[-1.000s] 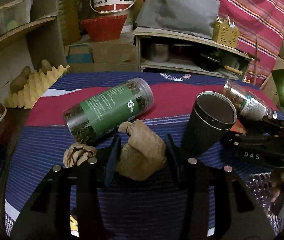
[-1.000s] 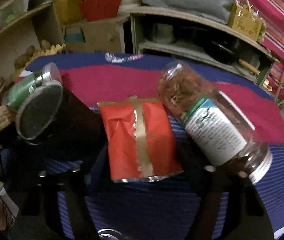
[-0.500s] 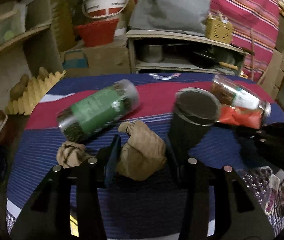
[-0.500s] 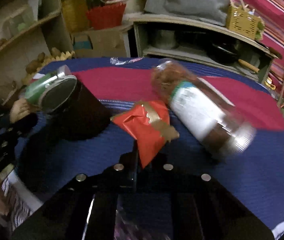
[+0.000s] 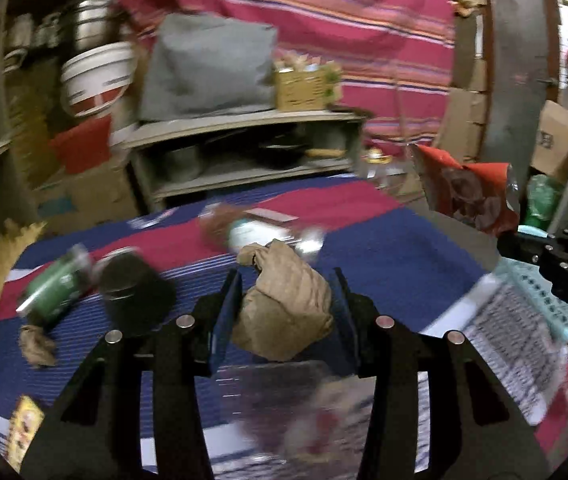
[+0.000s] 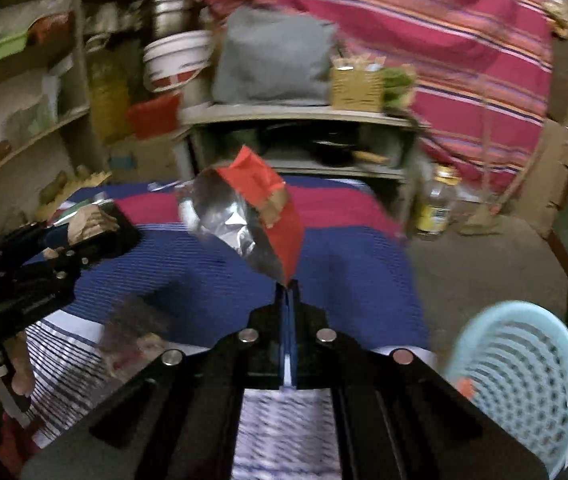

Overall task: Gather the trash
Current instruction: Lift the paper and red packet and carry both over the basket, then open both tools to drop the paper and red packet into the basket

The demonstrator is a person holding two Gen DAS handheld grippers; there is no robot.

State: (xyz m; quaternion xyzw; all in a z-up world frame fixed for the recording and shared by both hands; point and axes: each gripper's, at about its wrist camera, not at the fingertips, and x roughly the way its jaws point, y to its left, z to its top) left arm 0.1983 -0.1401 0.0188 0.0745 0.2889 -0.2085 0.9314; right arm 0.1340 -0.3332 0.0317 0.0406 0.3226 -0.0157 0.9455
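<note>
Red foil wrapper (image 6: 272,216) hangs pinched in the closed right tool (image 6: 287,286) above the tabletop's (image 6: 348,272) right edge; left tool (image 5: 286,300) grips crumpled brown paper (image 5: 284,308).

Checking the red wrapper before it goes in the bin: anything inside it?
The red wrapper, pinched at one corner by the right gripper, gapes open: only crinkled silver lining shows, no contents. The deepest fold near the pinched corner is hidden.

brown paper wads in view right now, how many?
2. One crumpled brown paper wad is clamped in the left gripper; a smaller wad lies on the striped cloth near the green jar. Motion blur may hide more.
</note>
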